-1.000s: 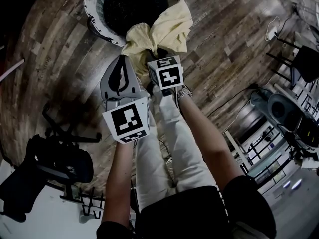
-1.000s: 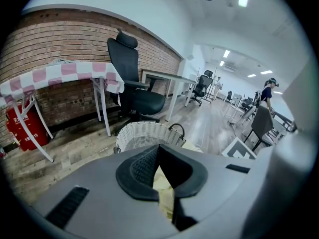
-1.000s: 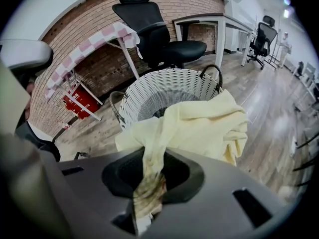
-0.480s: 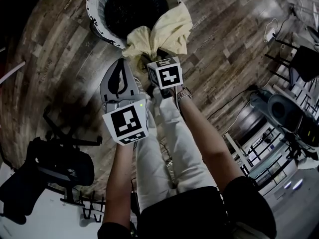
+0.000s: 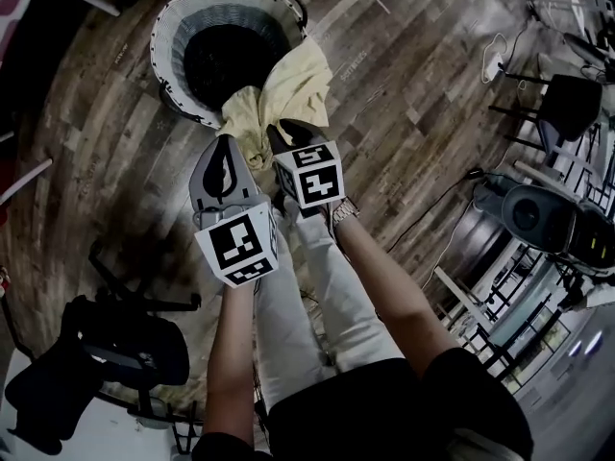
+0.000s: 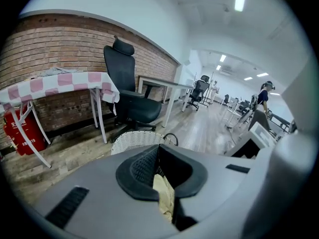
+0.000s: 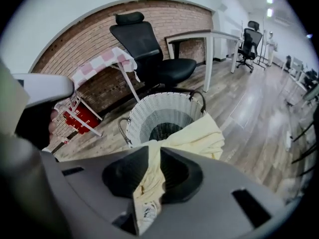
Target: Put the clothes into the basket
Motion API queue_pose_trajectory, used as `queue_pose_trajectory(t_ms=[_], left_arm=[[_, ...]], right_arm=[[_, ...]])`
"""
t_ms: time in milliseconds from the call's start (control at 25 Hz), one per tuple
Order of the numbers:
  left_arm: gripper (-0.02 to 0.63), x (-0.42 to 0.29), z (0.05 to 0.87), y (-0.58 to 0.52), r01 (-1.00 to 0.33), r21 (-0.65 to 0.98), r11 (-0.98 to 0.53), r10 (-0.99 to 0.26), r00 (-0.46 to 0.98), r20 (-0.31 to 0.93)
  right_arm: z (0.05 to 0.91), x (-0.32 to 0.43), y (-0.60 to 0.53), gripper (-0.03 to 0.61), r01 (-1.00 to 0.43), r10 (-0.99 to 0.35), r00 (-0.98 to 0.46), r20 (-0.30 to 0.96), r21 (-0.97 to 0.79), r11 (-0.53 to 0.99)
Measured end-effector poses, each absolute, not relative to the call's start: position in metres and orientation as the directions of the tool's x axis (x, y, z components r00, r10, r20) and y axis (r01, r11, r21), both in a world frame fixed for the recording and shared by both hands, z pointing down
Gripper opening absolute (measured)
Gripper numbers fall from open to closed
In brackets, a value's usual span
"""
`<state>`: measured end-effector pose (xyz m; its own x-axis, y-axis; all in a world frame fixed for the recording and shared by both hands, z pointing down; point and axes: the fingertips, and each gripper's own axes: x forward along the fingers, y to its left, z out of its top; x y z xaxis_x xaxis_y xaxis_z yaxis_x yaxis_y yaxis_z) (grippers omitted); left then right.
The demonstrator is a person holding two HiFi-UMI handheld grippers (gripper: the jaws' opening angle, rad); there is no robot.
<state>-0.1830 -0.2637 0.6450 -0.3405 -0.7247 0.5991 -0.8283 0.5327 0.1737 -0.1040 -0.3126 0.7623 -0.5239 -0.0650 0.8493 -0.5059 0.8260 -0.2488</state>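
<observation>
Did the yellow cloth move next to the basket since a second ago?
Yes, a little. The yellow cloth has pulled back toward the person: its far flap reaches less far along the right side of the basket than before.

Pale yellow garment (image 5: 288,80), crumpled, lifted off the floor. Its near end is bunched and pinched by the left gripper (image 5: 231,147) and the right gripper (image 5: 282,134), whose jaws have just closed in further on it. The far part fans out at the near rim of the basket (image 5: 165,36); contact unclear. The basket is white woven, round and upright, with a dark inside and dark handles.
</observation>
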Motion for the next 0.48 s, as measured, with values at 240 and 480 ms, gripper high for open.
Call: queue_pose_trajectory(t_ms=[240,480], left_arm=[[0.014,-0.156,0.607,-0.294,-0.865,0.185,0.467,-0.769,-0.294,0.567],[0.014,-0.117,0.576,-0.32,-0.905,0.192,0.381,-0.806,-0.223,0.548]], right_arm=[[0.698,-0.083,-0.331,0.009,-0.567,-0.155,-0.581,0.799,-0.261,0.781],[0.629,-0.046,-0.35,0.009,-0.633,-0.278,-0.609,0.742,-0.245,0.734]])
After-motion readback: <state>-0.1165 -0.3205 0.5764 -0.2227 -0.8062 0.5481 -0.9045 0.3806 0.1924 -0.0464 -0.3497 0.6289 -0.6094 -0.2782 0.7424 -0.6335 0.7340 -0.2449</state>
